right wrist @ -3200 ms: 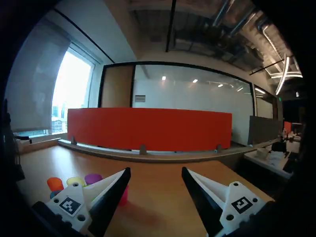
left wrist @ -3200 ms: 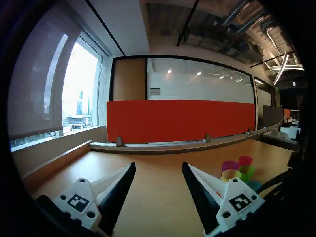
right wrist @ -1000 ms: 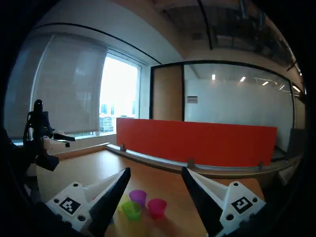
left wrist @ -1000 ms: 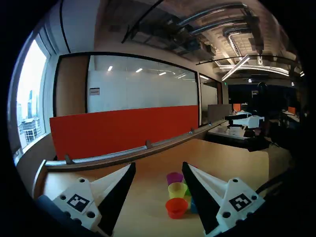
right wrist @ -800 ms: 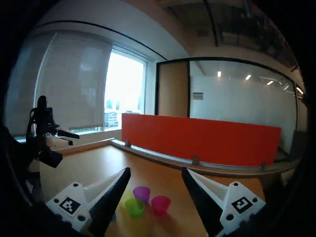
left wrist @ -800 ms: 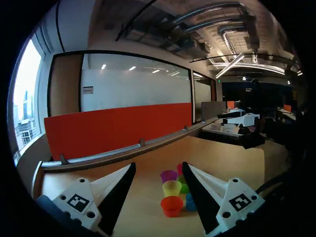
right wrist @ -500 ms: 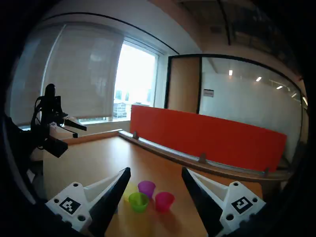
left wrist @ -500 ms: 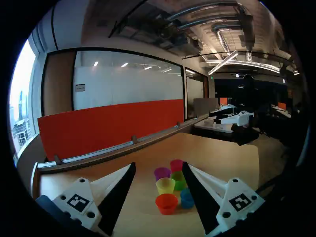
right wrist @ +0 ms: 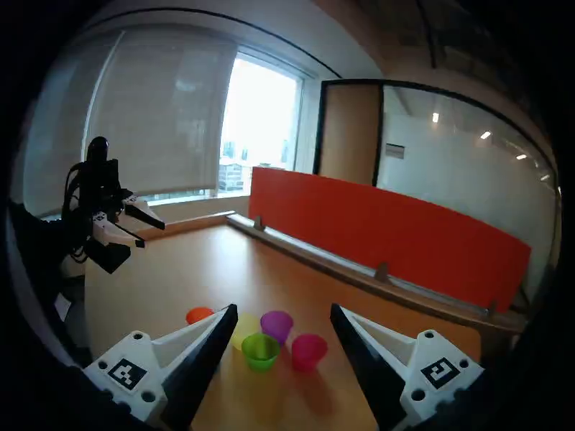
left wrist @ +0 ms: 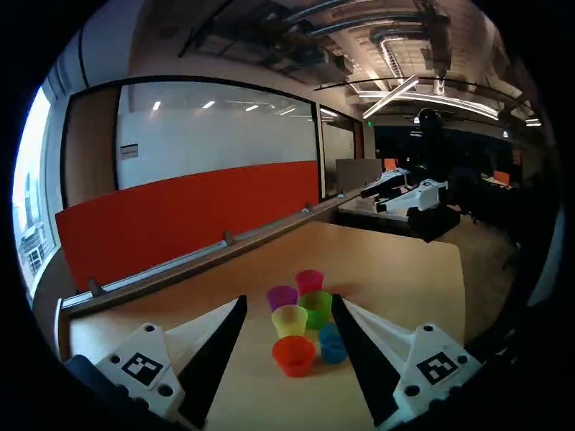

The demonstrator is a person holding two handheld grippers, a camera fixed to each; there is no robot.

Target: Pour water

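Left gripper view, wooden desk (left wrist: 402,266), coloured cups (left wrist: 290,320), orange divider (left wrist: 187,212)

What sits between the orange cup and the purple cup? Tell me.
The yellow cup stands between the orange cup and the purple cup, in the left gripper view.

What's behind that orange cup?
From the left gripper view, a yellow cup stands directly behind the orange cup, a purple cup beyond it. The orange cup covers the yellow cup's base.

orange cup (right wrist: 199,314) partly hidden, yellow cup (right wrist: 246,325) likewise
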